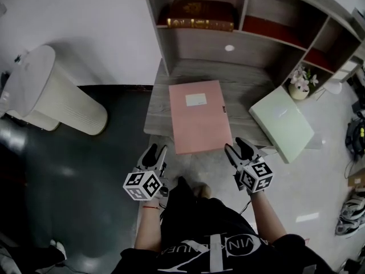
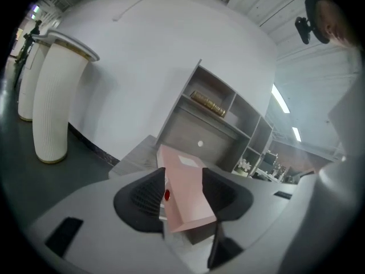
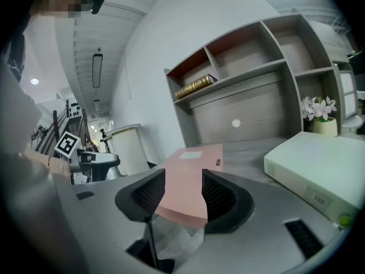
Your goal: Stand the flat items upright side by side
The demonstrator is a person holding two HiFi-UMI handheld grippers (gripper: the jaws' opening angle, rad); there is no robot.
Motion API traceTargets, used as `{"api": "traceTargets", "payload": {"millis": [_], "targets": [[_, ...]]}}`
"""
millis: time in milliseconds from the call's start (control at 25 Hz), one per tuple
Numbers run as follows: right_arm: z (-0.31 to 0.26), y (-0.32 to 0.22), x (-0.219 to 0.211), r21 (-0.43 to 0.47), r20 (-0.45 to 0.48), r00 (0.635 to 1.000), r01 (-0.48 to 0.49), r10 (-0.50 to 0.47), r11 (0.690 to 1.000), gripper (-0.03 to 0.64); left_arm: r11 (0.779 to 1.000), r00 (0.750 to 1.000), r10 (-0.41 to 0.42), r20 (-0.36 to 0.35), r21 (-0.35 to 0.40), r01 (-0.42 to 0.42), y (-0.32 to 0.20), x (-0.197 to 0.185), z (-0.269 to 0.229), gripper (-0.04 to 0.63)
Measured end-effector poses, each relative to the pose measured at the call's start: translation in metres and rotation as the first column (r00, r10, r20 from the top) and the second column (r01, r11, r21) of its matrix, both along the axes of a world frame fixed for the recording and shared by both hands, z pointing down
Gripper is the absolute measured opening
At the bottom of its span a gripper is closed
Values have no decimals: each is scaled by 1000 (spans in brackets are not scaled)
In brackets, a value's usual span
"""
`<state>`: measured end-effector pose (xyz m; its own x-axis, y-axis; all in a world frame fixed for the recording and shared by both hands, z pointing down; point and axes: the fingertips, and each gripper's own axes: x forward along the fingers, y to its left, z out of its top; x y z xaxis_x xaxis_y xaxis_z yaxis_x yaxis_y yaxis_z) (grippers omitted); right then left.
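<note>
Grey wood-grain desk (image 1: 251, 84), flat pink folder (image 1: 199, 119), boxy green folder (image 1: 282, 123)

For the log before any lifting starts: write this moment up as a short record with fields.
pink folder: flat on the desk, near end overhanging the front edge
green folder: flat at the desk's right, overhanging the edge
left gripper: open, empty, just short of the pink folder's near left corner
right gripper: open, empty, by its near right corner
items upright: none yet
</note>
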<state>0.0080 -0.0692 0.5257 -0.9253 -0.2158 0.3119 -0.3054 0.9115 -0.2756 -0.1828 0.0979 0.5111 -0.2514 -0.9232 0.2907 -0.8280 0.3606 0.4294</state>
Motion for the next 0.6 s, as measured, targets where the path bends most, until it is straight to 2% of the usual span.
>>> {"api": "traceTargets", "payload": {"millis": [80,160,240,320,480,600], "targets": [[8,-3,-7,-14,-17,1000,0,0,1000,213,999,998,39,-50,-24,-41,-11,1,14,204],[15,-9,-14,-28,-38,999,-7,6,1000,216,996,987,73,-142,-36,-79,-22,0,31,228],[23,-16,-21,-48,-60,998,-23,20,999,218,993,963,94,-254,-44,-108,-33,-2,50,258],[29,-22,-28,-63,-82,996,-34,29,997,219,987,936,118,-331,-66,-147,-42,-1,67,288],[42,-35,-43,-85,-140,990,-43,31,995,222,966,908,167,-385,-120,-229,-56,3,91,295],[51,-44,-52,-83,-185,982,-58,42,995,229,962,884,175,-433,-115,-247,-62,0,100,296]]}}
